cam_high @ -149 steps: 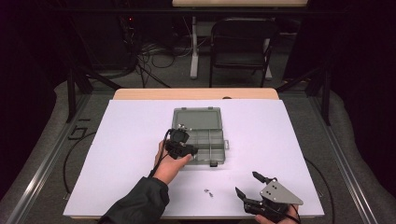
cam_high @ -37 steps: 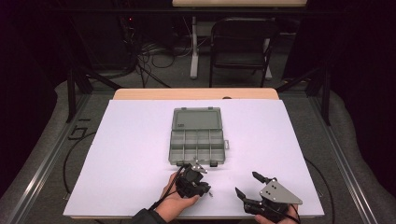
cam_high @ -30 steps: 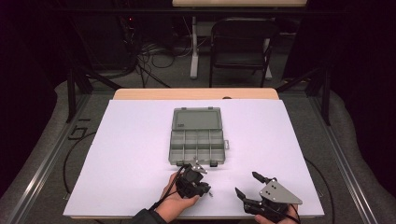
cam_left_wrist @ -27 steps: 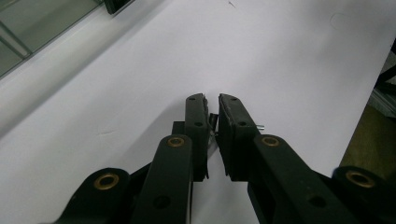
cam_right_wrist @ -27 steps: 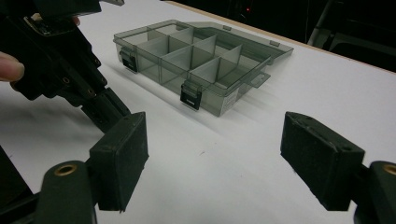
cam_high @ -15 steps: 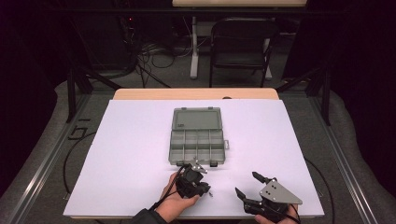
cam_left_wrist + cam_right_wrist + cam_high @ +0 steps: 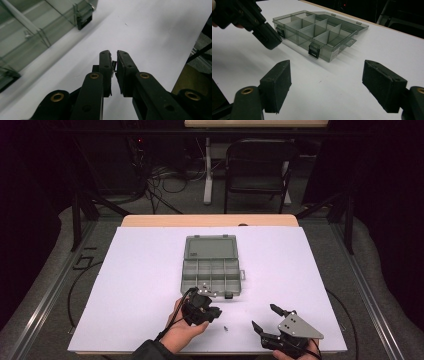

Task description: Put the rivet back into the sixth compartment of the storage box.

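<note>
The left hand-held gripper (image 7: 214,312) hangs just above the white bench (image 7: 140,285), a little short of the near edge of the compartment box (image 7: 212,275). Its jaws are pressed nearly together, pinching a small metal part (image 7: 114,68), seemingly a screw, between the pads; the part is tiny and partly hidden, so its exact kind is hard to tell. The clear grey box lies open near the middle of the bench, its lid (image 7: 210,247) folded flat on the far side and its latches (image 7: 314,53) facing the person. Another small screw (image 7: 226,327) lies on the bench between the two grippers, just beside the left one. The right hand-held gripper (image 7: 264,318) rests low at the near right of the bench, well apart from the box, jaws spread wide with nothing between them.
</note>
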### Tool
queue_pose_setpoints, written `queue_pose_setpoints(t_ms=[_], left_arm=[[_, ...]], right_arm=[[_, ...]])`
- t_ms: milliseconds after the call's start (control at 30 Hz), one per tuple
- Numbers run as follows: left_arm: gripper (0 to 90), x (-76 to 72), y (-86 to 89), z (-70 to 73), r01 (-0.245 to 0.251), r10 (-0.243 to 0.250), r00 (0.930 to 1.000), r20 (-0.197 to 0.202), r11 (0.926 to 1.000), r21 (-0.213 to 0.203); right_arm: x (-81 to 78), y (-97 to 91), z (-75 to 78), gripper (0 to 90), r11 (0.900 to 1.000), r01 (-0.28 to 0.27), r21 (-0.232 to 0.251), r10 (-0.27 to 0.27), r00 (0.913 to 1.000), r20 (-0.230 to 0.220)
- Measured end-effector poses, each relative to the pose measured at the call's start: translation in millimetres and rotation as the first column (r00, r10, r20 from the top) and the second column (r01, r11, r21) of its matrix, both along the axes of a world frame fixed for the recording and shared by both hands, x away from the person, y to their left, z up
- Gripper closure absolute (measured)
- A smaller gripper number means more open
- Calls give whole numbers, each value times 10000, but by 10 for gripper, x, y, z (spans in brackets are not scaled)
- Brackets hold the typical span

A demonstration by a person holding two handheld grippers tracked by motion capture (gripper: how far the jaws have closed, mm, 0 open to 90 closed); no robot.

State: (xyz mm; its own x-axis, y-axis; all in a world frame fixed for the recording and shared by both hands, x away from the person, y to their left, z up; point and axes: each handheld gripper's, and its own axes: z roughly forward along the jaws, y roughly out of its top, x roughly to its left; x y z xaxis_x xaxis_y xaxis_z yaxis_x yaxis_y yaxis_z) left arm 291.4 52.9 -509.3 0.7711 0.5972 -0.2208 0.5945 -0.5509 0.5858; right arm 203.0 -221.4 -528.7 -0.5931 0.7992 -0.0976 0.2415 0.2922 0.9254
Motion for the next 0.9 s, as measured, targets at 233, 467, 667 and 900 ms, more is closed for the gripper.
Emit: queue_pose_setpoints(t_ms=[233,467,667,900], left_arm=[[826,42,92,128,-472,476,9985,257,9988,-150],[826,76,131,230,-602,611,9972,420,9979,-227],[826,99,137,292,-662,675,9961,572,9975,-244],[826,170,138,328,-829,841,9944,639,9963,-209]], right_arm=[[2,-1,-1,227,10000,-3,-2,3,10000,-4],[2,-1,-1,226,10000,-22,-6,22,10000,-16],[2,0,-2,226,10000,-11,-10,11,10000,-15],[4,7,-5,227,10000,-31,-51,31,10000,-69]])
